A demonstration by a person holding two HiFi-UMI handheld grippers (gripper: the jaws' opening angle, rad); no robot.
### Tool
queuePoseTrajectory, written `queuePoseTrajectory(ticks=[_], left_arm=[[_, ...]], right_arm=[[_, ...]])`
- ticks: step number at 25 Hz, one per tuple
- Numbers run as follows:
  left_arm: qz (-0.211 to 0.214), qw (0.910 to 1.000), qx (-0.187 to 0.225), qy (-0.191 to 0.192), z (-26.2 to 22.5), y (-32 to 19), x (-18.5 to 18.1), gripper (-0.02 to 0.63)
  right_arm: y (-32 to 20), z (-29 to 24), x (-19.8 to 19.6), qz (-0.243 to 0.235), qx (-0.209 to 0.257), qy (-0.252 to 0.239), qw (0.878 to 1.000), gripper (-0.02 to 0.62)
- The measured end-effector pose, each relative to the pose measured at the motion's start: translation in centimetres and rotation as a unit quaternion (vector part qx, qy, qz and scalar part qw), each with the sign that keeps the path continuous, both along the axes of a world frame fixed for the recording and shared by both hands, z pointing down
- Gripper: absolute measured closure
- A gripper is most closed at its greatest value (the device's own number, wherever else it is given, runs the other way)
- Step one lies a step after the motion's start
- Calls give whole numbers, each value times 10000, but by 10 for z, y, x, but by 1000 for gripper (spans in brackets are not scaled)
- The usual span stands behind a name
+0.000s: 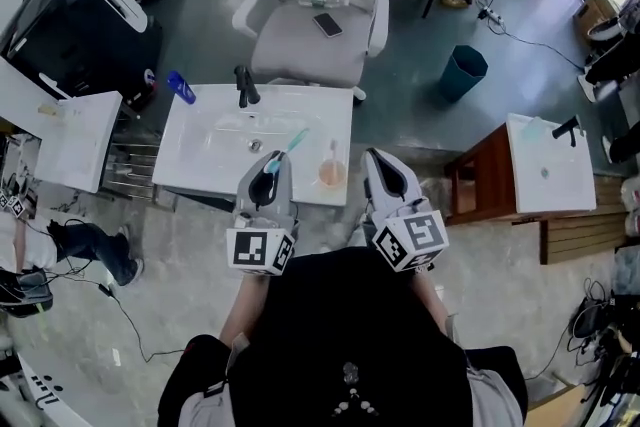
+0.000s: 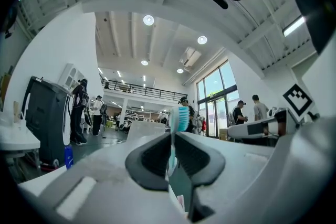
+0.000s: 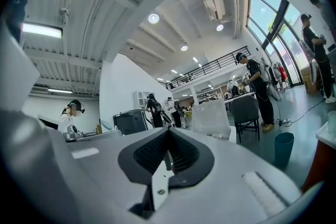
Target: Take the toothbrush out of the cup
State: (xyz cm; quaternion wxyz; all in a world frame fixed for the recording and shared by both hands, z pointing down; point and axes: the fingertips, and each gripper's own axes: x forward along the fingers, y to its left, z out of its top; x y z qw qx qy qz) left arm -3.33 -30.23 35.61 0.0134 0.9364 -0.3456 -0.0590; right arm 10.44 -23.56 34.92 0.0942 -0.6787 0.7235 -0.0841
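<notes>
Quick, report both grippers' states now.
Left gripper: shut on the toothbrush.
Right gripper: shut, holding nothing.

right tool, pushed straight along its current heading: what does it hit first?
Likely the white office chair. The right tool aims just left of it, nothing nearer shows, and depth is unclear.

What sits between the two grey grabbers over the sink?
A small translucent orange cup, standing on the white sink's front rim between the left gripper and the right gripper. The head view shows it.
</notes>
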Motion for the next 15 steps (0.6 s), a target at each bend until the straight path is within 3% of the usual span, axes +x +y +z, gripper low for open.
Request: queuePoseTrajectory(ticks=[15], left_arm=[[-83,9998,118,98,-11,-5,1,578]], right_arm=[[-10,-7,3,-80,5,61,9999,595]])
